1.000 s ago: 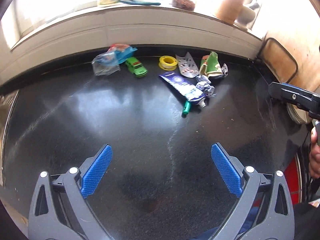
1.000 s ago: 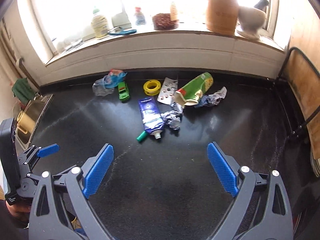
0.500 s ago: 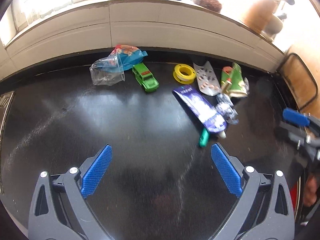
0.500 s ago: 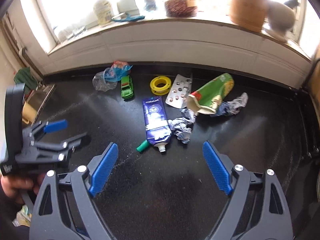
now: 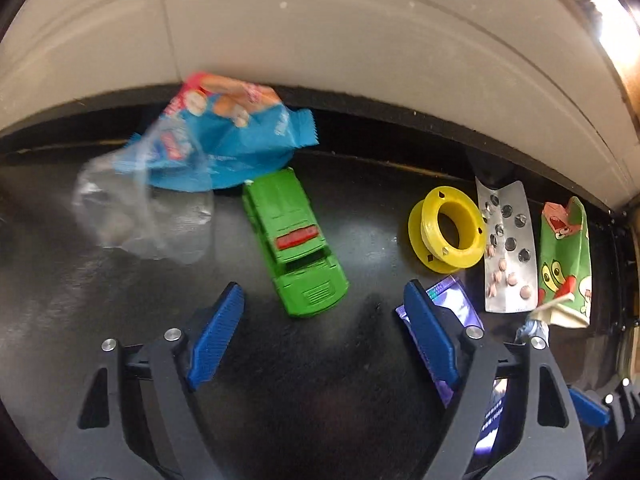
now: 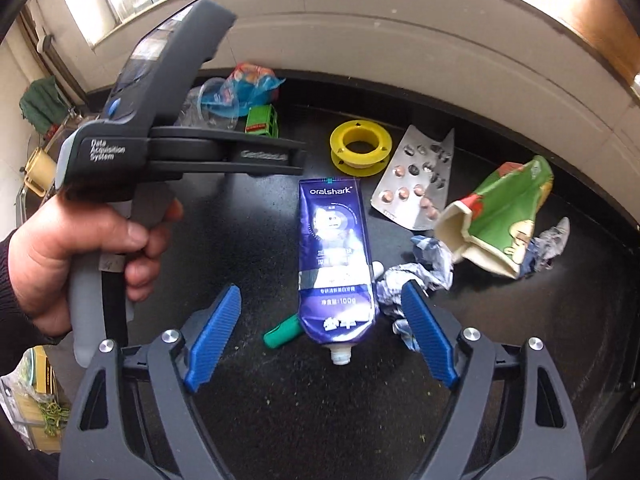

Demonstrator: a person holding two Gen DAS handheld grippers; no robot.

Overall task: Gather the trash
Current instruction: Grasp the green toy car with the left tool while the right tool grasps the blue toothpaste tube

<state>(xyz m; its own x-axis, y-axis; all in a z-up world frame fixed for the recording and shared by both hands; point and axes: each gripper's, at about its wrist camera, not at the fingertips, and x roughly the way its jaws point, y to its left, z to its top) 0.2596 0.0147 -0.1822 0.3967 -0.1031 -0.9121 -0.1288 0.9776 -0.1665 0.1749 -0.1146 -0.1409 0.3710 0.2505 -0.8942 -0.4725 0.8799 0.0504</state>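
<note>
Two open grabbers come down over the mess on the black counter.

Left wrist view: the left gripper (image 5: 320, 334) has just been closing a bit, but nothing is squeezed yet. The green toy car (image 5: 294, 236) sits just past its tips. It might grab the toy by mistake and miss the blue snack wrapper (image 5: 228, 140) behind it.

Right wrist view: the right gripper (image 6: 320, 338) has also been closing a little, and its blue pads do not touch the toothpaste tube (image 6: 334, 256) lying between them. The tube is flat and could slip. The green cap (image 6: 282, 334) and crumpled foil (image 6: 412, 280) lie close and could get pushed away.
</note>
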